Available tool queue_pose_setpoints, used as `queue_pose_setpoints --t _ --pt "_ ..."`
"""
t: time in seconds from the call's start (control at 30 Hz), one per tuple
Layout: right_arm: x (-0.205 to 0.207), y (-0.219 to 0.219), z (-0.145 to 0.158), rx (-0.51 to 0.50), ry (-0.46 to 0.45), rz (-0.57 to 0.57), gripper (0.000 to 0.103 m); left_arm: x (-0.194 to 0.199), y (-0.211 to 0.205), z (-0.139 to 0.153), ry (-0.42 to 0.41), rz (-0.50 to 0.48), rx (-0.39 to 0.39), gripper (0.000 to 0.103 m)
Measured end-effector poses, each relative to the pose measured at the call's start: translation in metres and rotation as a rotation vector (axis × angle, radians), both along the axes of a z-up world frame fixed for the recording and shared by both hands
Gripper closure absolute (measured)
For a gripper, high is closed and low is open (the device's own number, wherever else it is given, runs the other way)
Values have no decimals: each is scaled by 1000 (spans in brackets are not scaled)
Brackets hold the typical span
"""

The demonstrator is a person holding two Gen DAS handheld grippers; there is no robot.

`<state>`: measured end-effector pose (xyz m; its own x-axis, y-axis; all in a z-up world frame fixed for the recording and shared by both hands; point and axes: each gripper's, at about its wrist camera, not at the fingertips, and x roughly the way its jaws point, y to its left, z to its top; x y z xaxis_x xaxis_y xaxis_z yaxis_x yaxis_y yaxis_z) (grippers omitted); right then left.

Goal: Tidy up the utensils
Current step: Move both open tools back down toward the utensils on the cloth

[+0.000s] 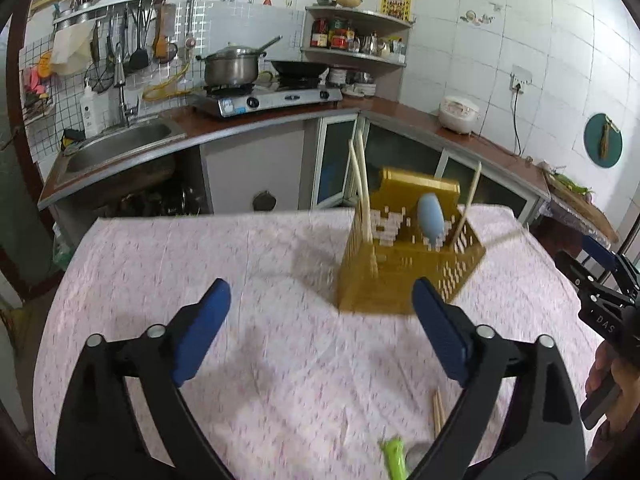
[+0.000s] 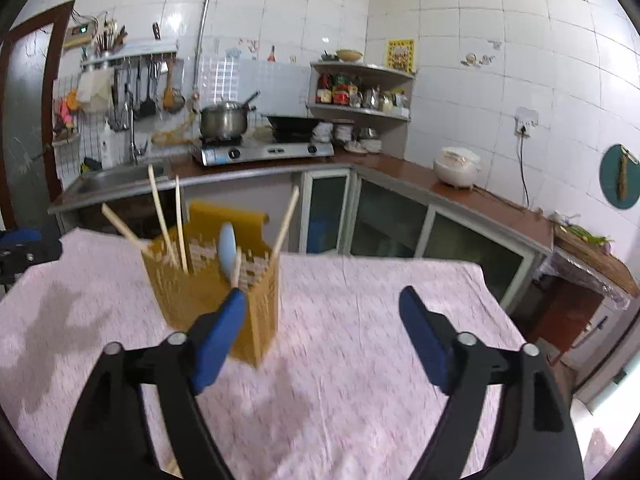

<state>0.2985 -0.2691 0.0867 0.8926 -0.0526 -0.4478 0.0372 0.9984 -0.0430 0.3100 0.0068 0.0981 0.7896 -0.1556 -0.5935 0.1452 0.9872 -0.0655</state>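
Observation:
A yellow perforated utensil holder (image 1: 404, 268) stands on the pink tablecloth (image 1: 224, 264). Several pale chopsticks (image 1: 362, 188) and a light blue spoon (image 1: 431, 218) stick up out of it. My left gripper (image 1: 320, 294) is open and empty, short of the holder and to its left. A pair of loose chopsticks (image 1: 439, 412) and a green utensil (image 1: 394, 456) lie near the front edge, under its right finger. In the right wrist view the holder (image 2: 180, 304) stands behind the left finger of my right gripper (image 2: 323, 300), which is open with nothing between its pads.
Behind the table runs an L-shaped counter with a sink (image 1: 116, 148), a gas stove (image 1: 264, 98) carrying a pot and a wok, and a rice cooker (image 1: 459, 114). A person's hand (image 1: 616, 388) holds the right gripper at the right edge of the left wrist view.

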Motion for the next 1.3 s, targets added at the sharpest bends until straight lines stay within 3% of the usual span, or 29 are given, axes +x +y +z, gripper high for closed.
queue_pose_setpoints --t 0.33,0.57,0.6,0.63,0.83,1.07,1.13,1.3 --pt "-39 -10 -74 92 228 -8 16 -46 -10 -71 181 -26 20 10" --pt "-59 -15 -107 97 292 -20 16 -61 -14 -117 303 -34 1 11" --pt "-59 -15 -109 93 297 -19 16 -64 -14 -122 311 -34 11 13" --pt "-61 -16 -112 91 303 -18 16 -66 -16 -128 324 -33 22 22" --pt "-65 -17 -121 103 341 -7 16 -71 -24 -143 390 -52 5 36" --pt "-64 -11 -121 114 387 12 16 -70 -43 -145 411 -73 39 43" --pt "-63 -9 -122 98 392 11 17 -69 -46 -148 427 -82 44 50" --pt "-62 -13 -128 122 402 -4 17 -67 -60 -152 435 -96 78 58"
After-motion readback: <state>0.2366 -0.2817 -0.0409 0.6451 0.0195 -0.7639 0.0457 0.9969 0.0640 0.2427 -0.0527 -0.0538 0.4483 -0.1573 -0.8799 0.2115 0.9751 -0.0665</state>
